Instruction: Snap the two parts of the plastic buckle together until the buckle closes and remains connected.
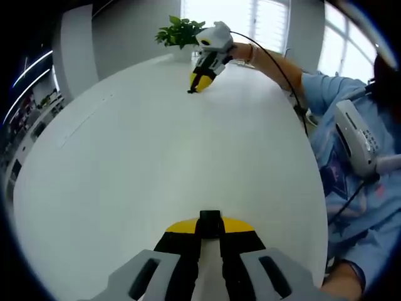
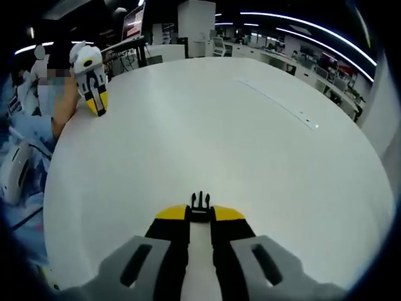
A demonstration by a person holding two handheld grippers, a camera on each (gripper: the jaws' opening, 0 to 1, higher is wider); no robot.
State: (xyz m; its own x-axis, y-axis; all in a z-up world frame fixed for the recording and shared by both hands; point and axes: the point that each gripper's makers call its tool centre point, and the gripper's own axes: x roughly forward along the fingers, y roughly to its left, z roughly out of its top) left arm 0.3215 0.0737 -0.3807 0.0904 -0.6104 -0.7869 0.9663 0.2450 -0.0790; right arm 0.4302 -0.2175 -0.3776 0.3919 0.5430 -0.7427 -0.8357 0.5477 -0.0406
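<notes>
Left gripper view
Left tongs: we see the yellow-tipped jaws closed on a small black buckle socket, which sits squarely between the tips at the near edge of the scene.
Table: we see a wide white top reaching from the tongs to the far side.
Right tongs: we see them far across the table, tips down at the surface, held by a person's hand; a small dark piece shows at the tips, too small for us to name here.
Potted plant: green leaves stand at the far edge of the table, just behind the right tongs.
Person: a light blue sleeve and body take up the right side, with a cable running along the arm.

Right gripper view
Right tongs: we see the jaws closed on the black pronged buckle piece, its prongs pointing away from us over the table.
Table: the white top spreads far and to the right, with a thin seam line on the far right.
Left tongs: we see them at the far left, tips down near the table edge; we cannot tell here what they hold.
Office background: desks and ceiling light strips lie beyond the table.
</notes>
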